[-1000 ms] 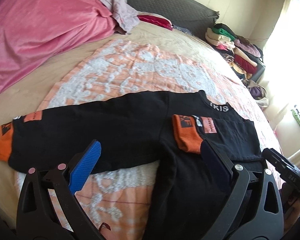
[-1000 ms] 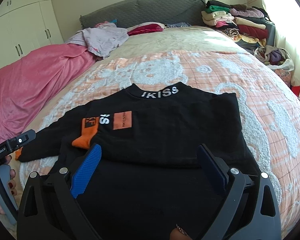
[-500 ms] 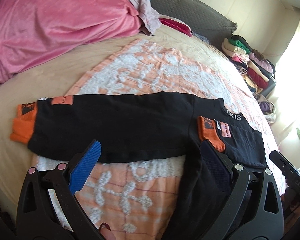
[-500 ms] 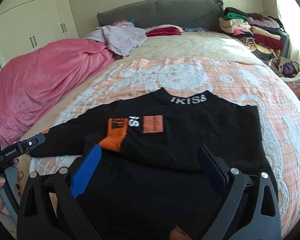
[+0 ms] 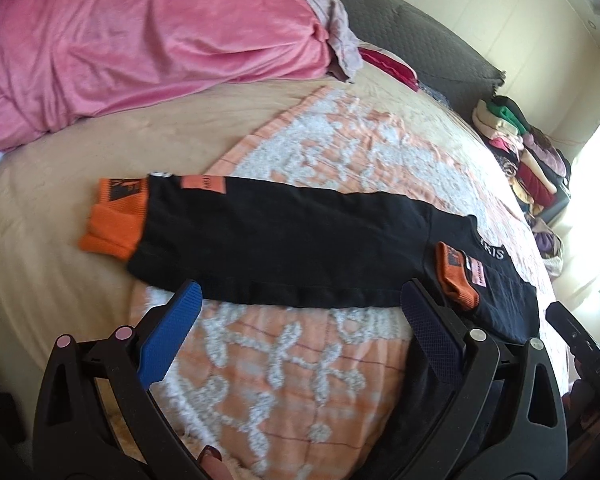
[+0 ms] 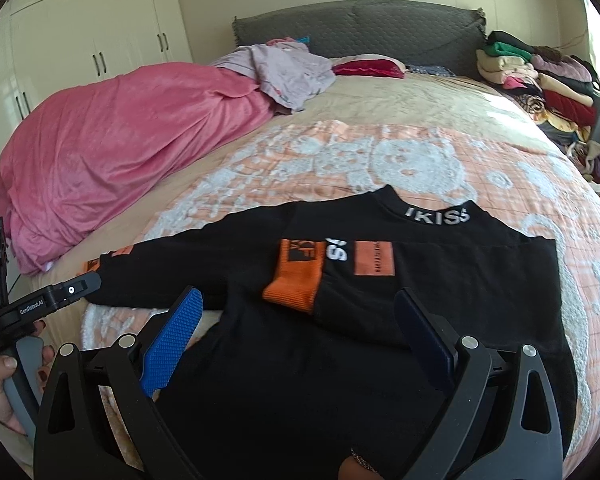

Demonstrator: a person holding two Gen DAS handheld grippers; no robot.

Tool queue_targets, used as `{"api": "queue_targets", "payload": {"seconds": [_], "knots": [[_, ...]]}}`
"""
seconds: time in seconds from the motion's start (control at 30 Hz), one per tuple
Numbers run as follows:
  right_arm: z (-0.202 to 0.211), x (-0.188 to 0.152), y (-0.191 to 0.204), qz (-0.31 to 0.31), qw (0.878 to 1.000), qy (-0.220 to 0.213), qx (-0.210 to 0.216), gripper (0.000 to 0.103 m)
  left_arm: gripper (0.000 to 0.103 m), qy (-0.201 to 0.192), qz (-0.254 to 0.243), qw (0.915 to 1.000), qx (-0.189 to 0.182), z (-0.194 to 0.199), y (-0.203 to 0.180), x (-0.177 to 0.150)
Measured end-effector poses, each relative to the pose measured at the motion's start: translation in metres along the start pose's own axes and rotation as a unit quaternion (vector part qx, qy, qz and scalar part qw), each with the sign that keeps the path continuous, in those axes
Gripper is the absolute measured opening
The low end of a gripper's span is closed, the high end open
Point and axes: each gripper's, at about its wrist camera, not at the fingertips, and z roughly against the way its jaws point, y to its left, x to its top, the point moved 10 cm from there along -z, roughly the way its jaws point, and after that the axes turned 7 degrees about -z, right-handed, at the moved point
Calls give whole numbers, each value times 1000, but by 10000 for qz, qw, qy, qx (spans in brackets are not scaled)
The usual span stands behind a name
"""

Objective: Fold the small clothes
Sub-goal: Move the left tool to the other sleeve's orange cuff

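A small black sweatshirt (image 6: 380, 320) with orange cuffs and a white-lettered collar lies flat on the orange-and-white bedspread (image 6: 380, 152). Its one sleeve is folded across the chest, orange cuff (image 6: 296, 280) near the middle. The other sleeve (image 5: 280, 248) stretches out sideways, its orange cuff (image 5: 116, 220) resting on the beige sheet. My left gripper (image 5: 300, 304) hovers open just in front of that outstretched sleeve, holding nothing. My right gripper (image 6: 300, 312) is open above the sweatshirt's lower body, also empty. The left gripper's body (image 6: 52, 300) and a hand show at the right wrist view's left edge.
A pink blanket (image 6: 120, 152) is heaped along the bed's left side, with a lilac garment (image 6: 284, 68) beyond it. A grey headboard (image 6: 360, 28) stands at the back. Stacked folded clothes (image 6: 540, 76) sit at the far right. White wardrobe doors (image 6: 80, 40) line the left wall.
My left gripper has swung left along the outstretched sleeve, bringing its orange cuff further into view. My right gripper has shifted slightly left too. The sweatshirt has not moved.
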Motion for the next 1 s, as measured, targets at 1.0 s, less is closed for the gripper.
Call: {"api": "queue_targets", "payload": {"seconds": [1.0], "knots": [[-39,-24,119,1031,9904,514,765,96,93,429,1670,9850,-68,-19,122,-10]]}}
